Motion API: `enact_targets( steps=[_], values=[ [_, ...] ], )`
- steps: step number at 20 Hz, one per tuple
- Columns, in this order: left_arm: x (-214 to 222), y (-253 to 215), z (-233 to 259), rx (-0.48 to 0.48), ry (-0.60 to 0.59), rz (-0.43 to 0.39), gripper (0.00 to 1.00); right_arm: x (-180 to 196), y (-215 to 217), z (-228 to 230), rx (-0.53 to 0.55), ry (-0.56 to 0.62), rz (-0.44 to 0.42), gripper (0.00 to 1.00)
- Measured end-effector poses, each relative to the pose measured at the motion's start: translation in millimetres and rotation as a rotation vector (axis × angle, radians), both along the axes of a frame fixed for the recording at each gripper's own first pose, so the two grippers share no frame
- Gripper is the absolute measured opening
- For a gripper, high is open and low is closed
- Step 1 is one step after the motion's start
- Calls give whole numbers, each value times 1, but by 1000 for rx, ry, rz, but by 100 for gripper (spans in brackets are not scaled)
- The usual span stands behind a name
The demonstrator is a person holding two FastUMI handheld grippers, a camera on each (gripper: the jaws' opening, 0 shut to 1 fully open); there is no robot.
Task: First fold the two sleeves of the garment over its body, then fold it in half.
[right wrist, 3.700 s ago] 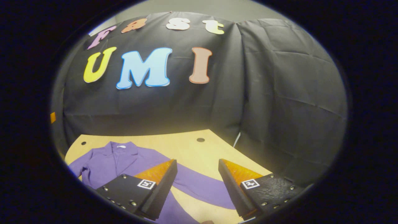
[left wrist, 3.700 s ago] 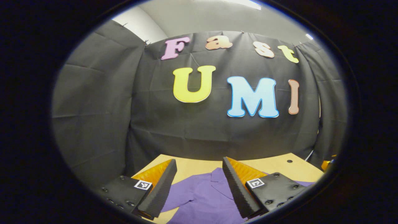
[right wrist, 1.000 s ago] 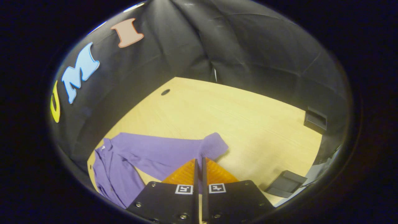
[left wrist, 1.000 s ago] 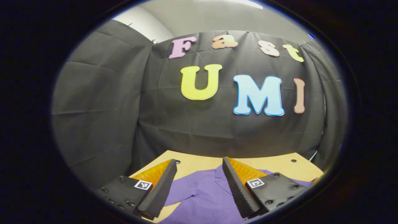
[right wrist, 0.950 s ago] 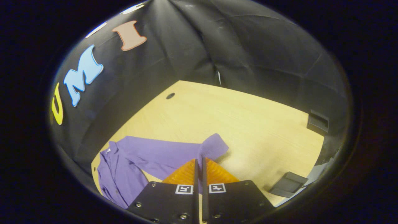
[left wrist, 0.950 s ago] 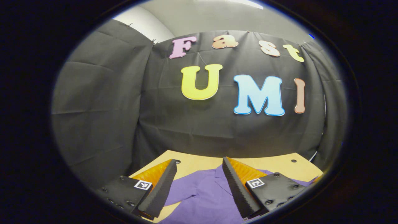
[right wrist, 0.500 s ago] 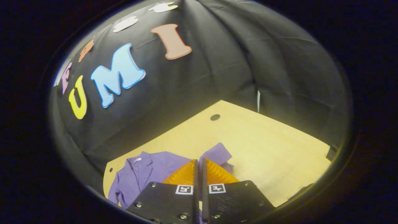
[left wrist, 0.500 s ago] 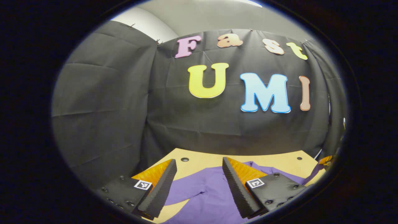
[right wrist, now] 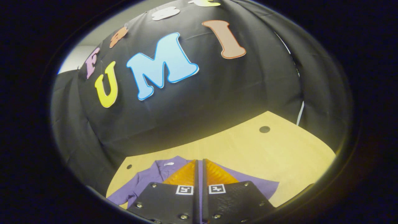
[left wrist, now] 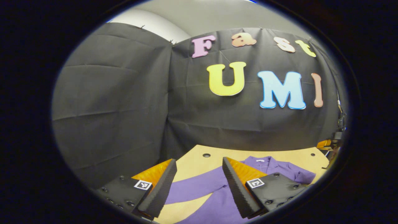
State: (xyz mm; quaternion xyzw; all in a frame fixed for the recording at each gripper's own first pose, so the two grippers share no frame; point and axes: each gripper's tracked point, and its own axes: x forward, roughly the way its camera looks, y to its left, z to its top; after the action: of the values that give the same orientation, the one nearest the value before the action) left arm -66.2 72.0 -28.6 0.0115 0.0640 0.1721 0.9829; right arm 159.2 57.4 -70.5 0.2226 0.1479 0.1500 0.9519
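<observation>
A purple long-sleeved shirt (left wrist: 276, 169) lies flat on the wooden table (left wrist: 194, 161), collar toward the back wall. One sleeve (left wrist: 192, 186) stretches out to the left, passing under my left gripper (left wrist: 199, 161), which hovers open above it with nothing held. In the right gripper view the shirt (right wrist: 149, 179) lies below the fingers with its collar at the back. My right gripper (right wrist: 199, 161) is shut on a thin fold of the other sleeve (right wrist: 264, 187), whose purple cloth spreads out to the right beneath the gripper. The fingers hide most of the shirt's body.
The table (right wrist: 248, 146) runs to the black cloth walls at the back and sides. Small round holes (right wrist: 264, 129) sit near its far corners. Bare wood lies to the right of the shirt. The other gripper's tips (left wrist: 325, 144) show at the far right.
My right gripper, shut on the sleeve cuff, has carried it up and in toward the shirt's body. My left gripper has swung left, so the outstretched sleeve now lies between its open fingers.
</observation>
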Motion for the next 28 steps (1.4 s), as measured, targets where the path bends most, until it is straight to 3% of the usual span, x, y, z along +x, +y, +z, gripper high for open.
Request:
enact_targets(
  steps=[11,17,27,28],
  values=[
    [-4,10,-14,-57,18,29,95,-23,98,-12,-34,28,221,3],
    [-7,18,-28,-95,47,57,95,-28,155,-40,-71,66,318,3],
    [-18,54,-65,-110,137,206,95,-31,172,-60,-183,58,318,1],
    [-19,58,-68,-109,147,221,95,-30,171,-57,-192,51,311,10]
  ],
)
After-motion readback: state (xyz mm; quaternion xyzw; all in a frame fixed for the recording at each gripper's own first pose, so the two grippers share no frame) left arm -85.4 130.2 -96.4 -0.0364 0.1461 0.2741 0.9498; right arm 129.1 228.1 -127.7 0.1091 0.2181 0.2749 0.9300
